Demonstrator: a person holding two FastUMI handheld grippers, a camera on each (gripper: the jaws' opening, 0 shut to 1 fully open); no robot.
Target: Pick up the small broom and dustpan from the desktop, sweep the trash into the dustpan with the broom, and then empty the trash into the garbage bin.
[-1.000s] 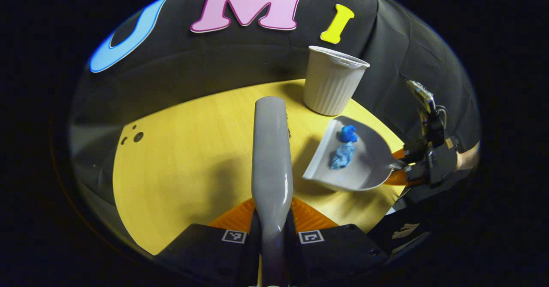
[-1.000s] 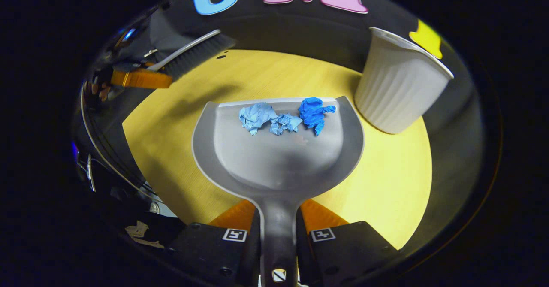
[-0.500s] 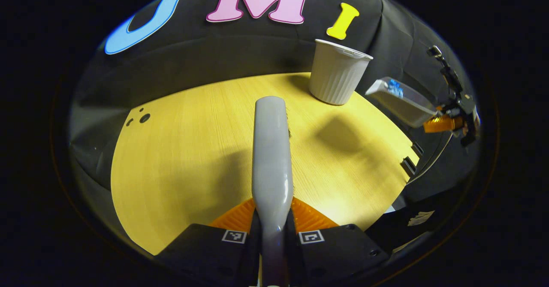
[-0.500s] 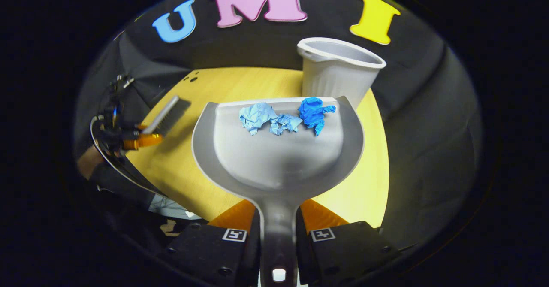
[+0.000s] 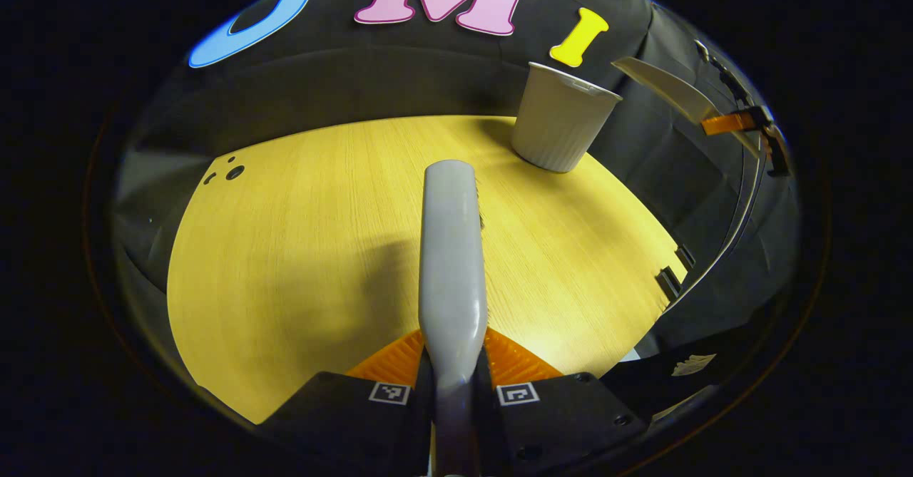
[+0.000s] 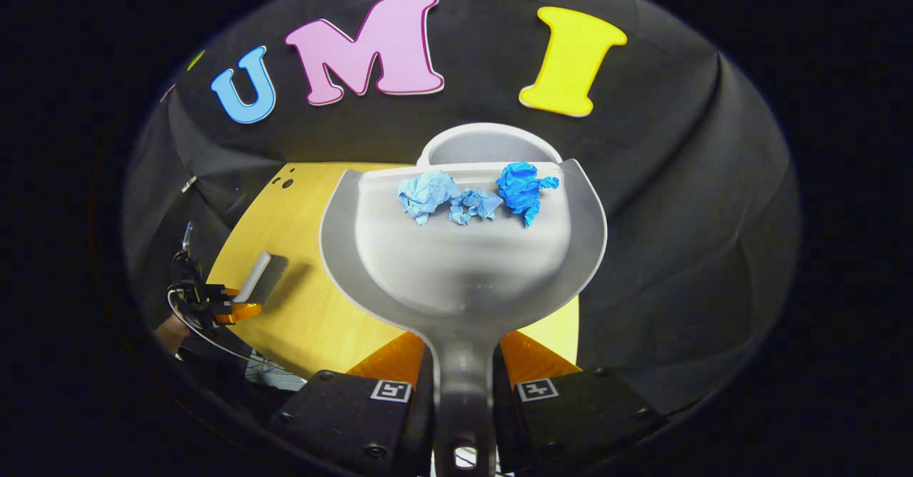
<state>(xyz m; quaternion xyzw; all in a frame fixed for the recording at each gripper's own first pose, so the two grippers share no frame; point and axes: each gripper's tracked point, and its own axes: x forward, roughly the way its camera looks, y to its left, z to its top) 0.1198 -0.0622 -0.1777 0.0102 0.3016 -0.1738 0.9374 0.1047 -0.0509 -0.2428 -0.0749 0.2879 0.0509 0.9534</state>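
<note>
The right gripper (image 6: 462, 391) has its fingers clenched on the handle of the grey plastic dustpan (image 6: 462, 263), which it holds up in the air with its front lip just in front of the open mouth of the white ribbed plastic garbage bin (image 6: 488, 145). Three crumpled blue paper scraps (image 6: 474, 195) lie along that lip. To empty it well, I would centre the lip over the bin's opening, then tip the pan forward slowly so the paper slides in rather than bouncing off the rim. The left gripper (image 5: 453, 391) grasps the handle of the grey small broom (image 5: 451, 249), held out above the yellow wooden table (image 5: 299, 249), well apart from the bin. The right gripper view looks into the pan and the bin's mouth, so it gives the alignment; the left gripper view gives the side-on relation, the dustpan (image 5: 677, 88) raised beside and above the bin (image 5: 560, 124), which stands near the table's far edge.
</note>
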